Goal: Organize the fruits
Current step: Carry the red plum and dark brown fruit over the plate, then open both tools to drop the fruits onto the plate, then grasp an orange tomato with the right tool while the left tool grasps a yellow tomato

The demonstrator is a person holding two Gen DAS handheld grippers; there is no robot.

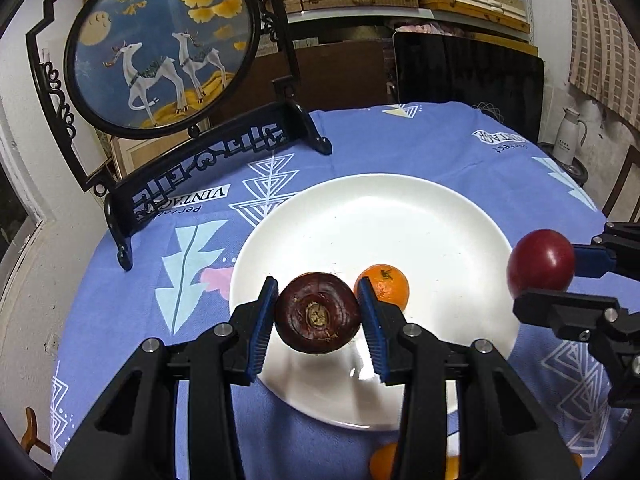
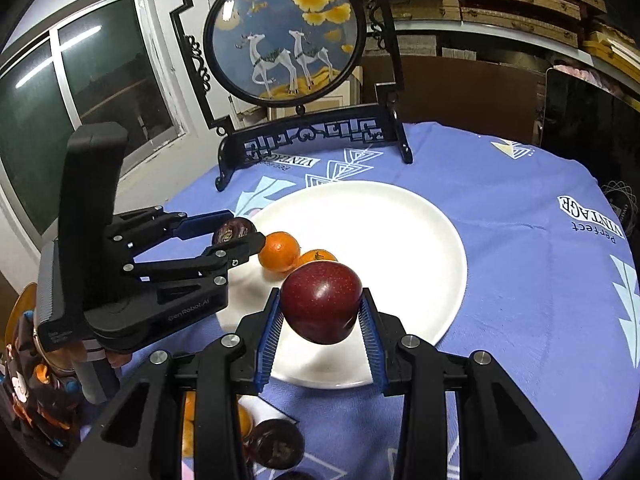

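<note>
Mangosteen (image 1: pixel 318 314) held above white plate (image 1: pixel 400 216) holding two oranges (image 2: pixel 279 257).

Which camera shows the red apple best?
The right wrist view: the apple sits centre frame, close up, held between the right fingers above the plate. The left wrist view shows it smaller, at the right edge.

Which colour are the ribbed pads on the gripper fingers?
Blue, on black fingers. The left wrist view shows them best, on the pads that clamp the dark purple fruit.
</note>
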